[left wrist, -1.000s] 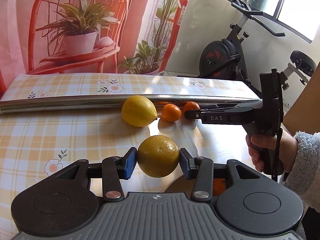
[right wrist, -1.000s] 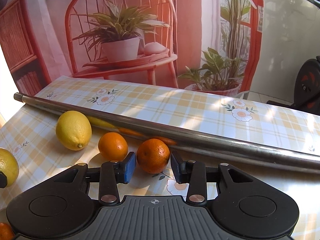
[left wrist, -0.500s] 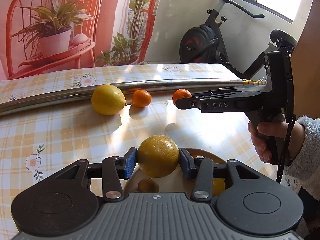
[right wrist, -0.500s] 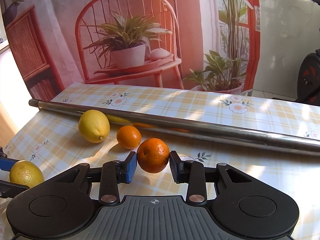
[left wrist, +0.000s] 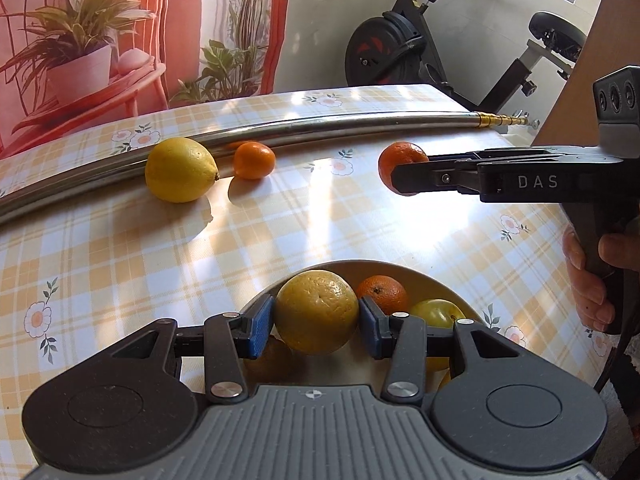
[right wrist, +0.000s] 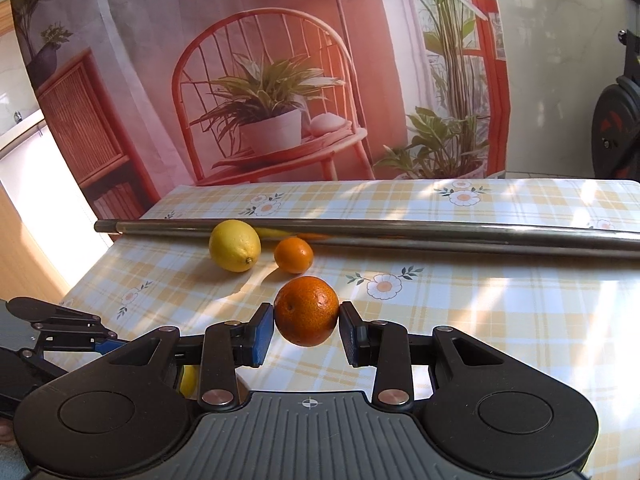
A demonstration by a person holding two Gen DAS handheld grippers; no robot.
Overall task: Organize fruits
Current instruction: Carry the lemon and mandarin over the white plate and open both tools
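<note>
Left gripper point(left wrist: 317, 327) fingers clamped on a yellow orange point(left wrist: 316, 311) above the bowl point(left wrist: 436, 280), right gripper point(right wrist: 307, 330) fingers pinching a tangerine point(right wrist: 306, 310) over the counter point(right wrist: 480, 320), lemon point(right wrist: 235, 245) beside the metal pole point(right wrist: 440, 234).

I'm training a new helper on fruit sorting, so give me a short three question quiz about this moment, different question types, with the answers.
1. True or false: the left tongs hold the large yellow-orange fruit above the bowl.
2. What do the right tongs grip? A) lemon B) dark orange C) nothing
3. How many fruits lie loose on the table by the metal rod?

Key:
1. True.
2. B, the dark orange.
3. Two: the lemon and the small orange.
</note>
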